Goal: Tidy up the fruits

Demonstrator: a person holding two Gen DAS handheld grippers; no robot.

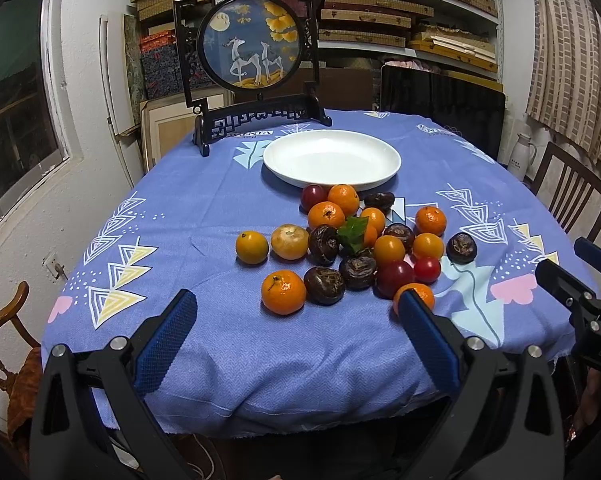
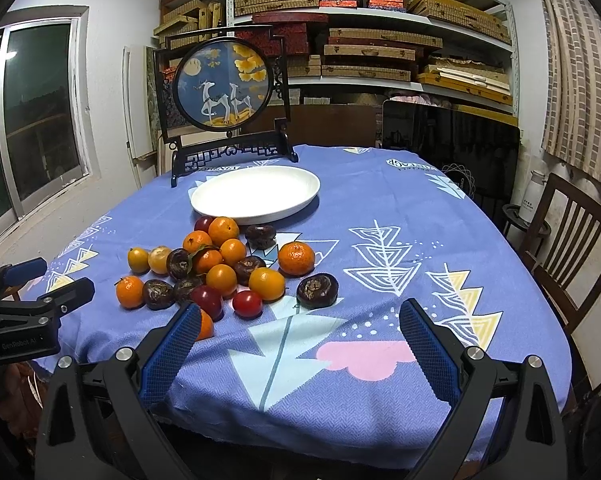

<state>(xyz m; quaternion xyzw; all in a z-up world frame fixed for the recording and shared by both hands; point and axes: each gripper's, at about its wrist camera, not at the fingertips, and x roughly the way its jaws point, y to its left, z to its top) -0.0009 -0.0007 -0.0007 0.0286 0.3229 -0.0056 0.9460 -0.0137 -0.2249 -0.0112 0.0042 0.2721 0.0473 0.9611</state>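
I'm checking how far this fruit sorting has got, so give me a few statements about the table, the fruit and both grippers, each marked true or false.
1. The white plate already holds several fruits. False: it is empty.
2. The left gripper is open and holds nothing. True.
3. The right gripper is shut on a tangerine. False: it is open and empty, above bare tablecloth.
4. The fruit pile lies on the cloth just in front of the plate. True.
5. One dark water chestnut sits apart on the right side of the pile. True.
6. The deer screen stands between the fruit and the grippers. False: it stands behind the plate.
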